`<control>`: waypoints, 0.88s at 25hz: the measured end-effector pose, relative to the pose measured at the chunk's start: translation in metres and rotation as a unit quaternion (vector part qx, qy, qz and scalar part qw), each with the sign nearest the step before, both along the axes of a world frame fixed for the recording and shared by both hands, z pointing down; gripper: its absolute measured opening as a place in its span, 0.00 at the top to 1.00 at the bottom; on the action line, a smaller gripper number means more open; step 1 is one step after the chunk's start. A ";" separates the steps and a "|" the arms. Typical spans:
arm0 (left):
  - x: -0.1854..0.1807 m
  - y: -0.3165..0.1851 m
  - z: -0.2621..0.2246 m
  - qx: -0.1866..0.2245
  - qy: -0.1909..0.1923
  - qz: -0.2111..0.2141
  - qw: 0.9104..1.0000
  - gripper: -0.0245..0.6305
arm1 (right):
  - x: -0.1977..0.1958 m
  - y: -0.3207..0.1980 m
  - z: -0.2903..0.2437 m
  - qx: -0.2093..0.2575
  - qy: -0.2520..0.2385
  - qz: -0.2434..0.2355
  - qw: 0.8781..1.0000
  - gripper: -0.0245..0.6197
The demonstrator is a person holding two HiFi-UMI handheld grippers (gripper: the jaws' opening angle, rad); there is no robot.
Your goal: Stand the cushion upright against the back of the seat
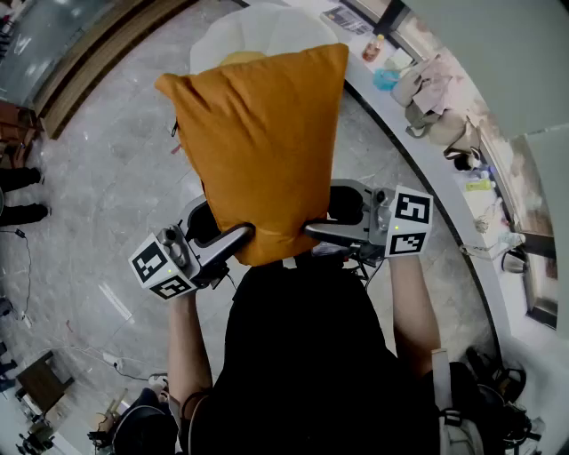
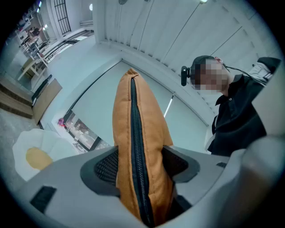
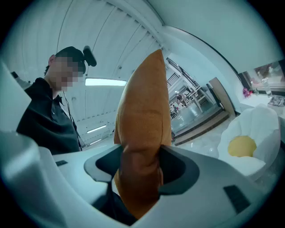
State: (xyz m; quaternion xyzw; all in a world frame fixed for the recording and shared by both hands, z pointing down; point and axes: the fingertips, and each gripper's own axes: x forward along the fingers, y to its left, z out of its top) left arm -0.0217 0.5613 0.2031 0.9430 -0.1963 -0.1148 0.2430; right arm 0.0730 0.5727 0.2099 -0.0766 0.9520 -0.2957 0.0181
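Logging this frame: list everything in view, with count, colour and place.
cushion: one, orange, held up between both grippers
zip: one, dark, along the cushion edge that faces the left gripper
seat: one, white with a yellow patch, beyond the cushion, mostly hidden
counter: one, white, curved, at right
bags: a few, beige and pink, on the counter; smaller items there are too small to name
floor: grey, stone-look
bystander's legs: a pair, dark, left edge
left gripper: one, grey, pressed on the cushion's lower left
right gripper: one, grey, pressed on the cushion's lower right
person's top: one, black, bottom centre
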 end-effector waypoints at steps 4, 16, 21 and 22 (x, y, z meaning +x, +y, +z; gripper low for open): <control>-0.002 0.000 0.001 -0.001 0.007 -0.001 1.000 0.50 | -0.001 0.000 0.001 -0.004 -0.003 0.002 1.000 0.52; -0.036 0.006 0.002 -0.005 0.016 0.001 1.000 0.50 | -0.035 0.006 0.001 -0.014 0.000 0.003 1.000 0.52; -0.047 0.008 0.011 -0.013 0.016 0.007 1.000 0.50 | -0.046 0.008 0.010 -0.026 0.008 0.001 1.000 0.52; -0.054 0.009 0.013 -0.015 0.016 0.007 1.000 0.50 | -0.053 0.009 0.012 -0.029 0.011 0.001 1.000 0.52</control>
